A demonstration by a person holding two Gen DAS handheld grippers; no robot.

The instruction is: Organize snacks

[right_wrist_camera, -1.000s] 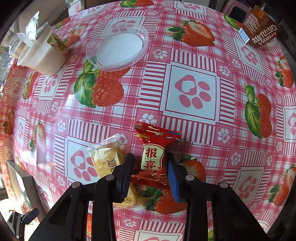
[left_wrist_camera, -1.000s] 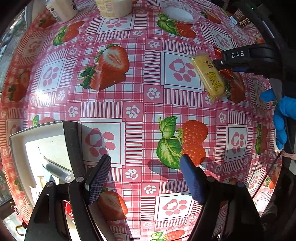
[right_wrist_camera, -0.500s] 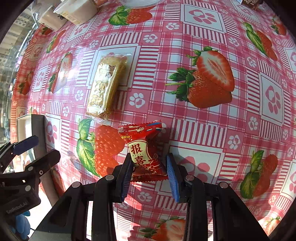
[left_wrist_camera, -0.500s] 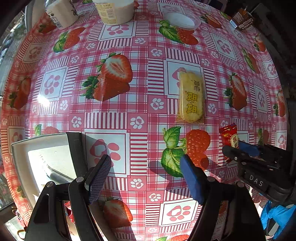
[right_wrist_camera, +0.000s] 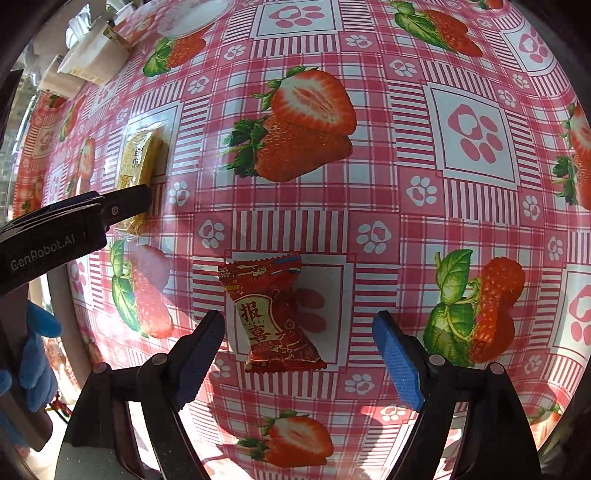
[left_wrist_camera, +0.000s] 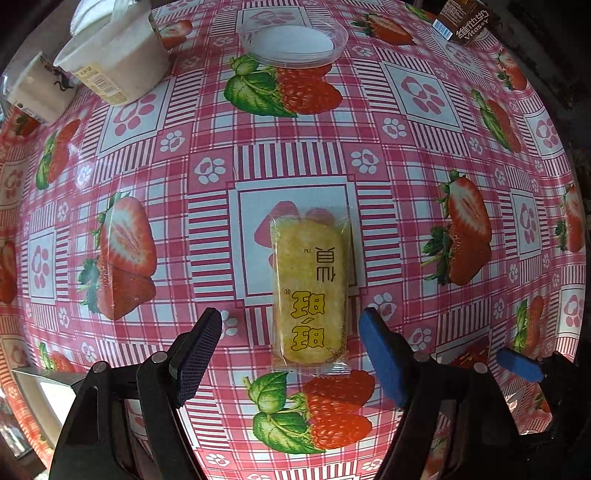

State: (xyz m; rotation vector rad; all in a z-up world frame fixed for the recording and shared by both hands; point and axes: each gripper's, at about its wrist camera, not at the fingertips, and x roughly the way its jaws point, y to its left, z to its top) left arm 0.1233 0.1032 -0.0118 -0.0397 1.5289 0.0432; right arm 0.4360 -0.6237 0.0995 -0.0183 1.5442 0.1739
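A yellow wrapped cake point(left_wrist_camera: 310, 291) lies flat on the strawberry tablecloth, its near end between the fingers of my open left gripper point(left_wrist_camera: 291, 354), untouched. It also shows in the right wrist view point(right_wrist_camera: 138, 166), partly behind the left gripper's finger point(right_wrist_camera: 110, 210). A red wrapped candy point(right_wrist_camera: 271, 317) lies on the cloth between the fingers of my open right gripper point(right_wrist_camera: 299, 354), free of both pads. The right gripper's blue fingertip point(left_wrist_camera: 519, 365) shows at the lower right of the left wrist view.
White tubs point(left_wrist_camera: 114, 66) and a cup point(left_wrist_camera: 37, 90) stand at the far left. A clear round lid point(left_wrist_camera: 293, 40) lies at the back. A brown drink carton point(left_wrist_camera: 465, 20) stands at the far right. A white tray edge point(left_wrist_camera: 44, 376) is at the near left.
My right gripper has opened and let go of the red candy, which now lies on the cloth. My left gripper has moved forward and now straddles the yellow cake's near end.
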